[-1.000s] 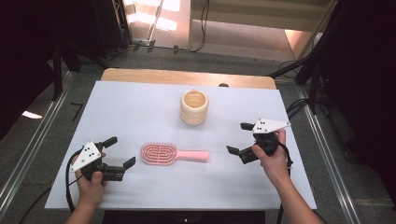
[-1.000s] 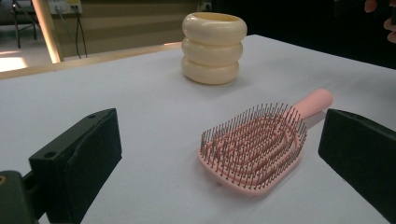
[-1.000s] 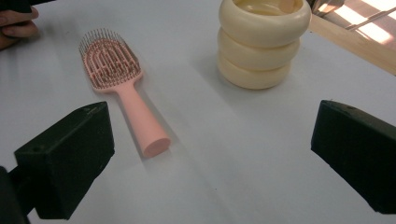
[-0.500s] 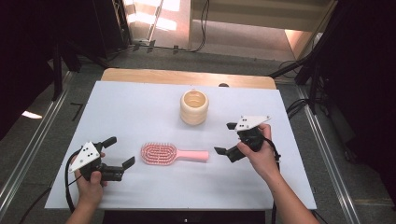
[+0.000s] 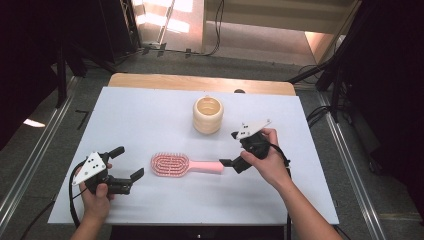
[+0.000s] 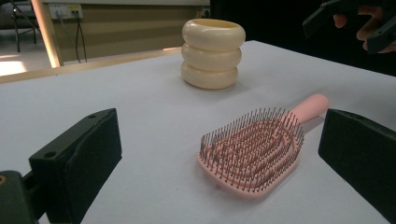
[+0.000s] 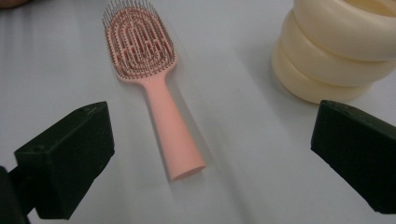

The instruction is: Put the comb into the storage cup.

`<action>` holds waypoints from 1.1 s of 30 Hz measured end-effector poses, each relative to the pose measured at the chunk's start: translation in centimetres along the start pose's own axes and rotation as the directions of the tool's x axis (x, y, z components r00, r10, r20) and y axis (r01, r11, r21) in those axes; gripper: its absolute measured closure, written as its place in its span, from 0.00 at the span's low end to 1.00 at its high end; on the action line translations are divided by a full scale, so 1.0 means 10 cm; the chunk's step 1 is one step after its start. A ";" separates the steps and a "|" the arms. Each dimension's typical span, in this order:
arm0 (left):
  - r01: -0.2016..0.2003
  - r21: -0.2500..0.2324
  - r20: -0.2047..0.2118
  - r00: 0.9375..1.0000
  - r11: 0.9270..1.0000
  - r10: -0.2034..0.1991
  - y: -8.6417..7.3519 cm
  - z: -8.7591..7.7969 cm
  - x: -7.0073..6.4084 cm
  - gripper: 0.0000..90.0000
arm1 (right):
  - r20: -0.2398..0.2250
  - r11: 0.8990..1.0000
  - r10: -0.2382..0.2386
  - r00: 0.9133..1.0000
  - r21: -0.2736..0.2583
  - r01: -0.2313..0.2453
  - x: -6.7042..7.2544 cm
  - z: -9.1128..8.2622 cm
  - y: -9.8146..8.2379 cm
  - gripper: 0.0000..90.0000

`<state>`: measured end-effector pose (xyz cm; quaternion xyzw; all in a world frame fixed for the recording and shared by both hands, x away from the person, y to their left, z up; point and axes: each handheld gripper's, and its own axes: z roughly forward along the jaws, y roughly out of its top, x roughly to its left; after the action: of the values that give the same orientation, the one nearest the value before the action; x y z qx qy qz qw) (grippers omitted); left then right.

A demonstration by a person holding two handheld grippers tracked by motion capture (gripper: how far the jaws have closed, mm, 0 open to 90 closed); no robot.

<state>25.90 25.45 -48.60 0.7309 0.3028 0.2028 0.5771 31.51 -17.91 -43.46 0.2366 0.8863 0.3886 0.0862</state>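
A pink hairbrush point(image 5: 185, 165) lies bristles up at the middle of the white table, handle toward the right. Behind it stands a cream ribbed cup point(image 5: 207, 115). My right gripper point(image 5: 229, 148) is open right at the handle's end; in the right gripper view the brush point(image 7: 173, 130) lies between and ahead of the wide-spread jaws, with the cup point(image 7: 341, 51) at upper right. My left gripper point(image 5: 127, 162) stays open left of the brush head, low over the table. The left gripper view shows the brush point(image 6: 252, 154), the cup point(image 6: 213, 53) and the other gripper point(image 6: 345, 18) far off.
The white tabletop point(image 5: 150, 115) has open room on its left and far sides. A wooden edge point(image 5: 200, 82) runs along the back. Dark stands and cables point(image 5: 320, 115) lie on the floor around the table.
My right gripper has moved left and slightly nearer, from the table's right side to the end of the brush handle. The left gripper and the brush have stayed put.
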 end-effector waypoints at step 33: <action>-0.022 0.004 0.014 1.000 1.000 0.021 0.00 -0.01 -0.01 0.00 | -0.116 0.968 -0.107 0.987 0.216 0.130 0.14 0.56 0.33 0.00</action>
<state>25.81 25.46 -48.55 0.7366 0.2912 0.2031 0.5756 33.34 -11.65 -44.83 0.1710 0.9401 0.2926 0.0361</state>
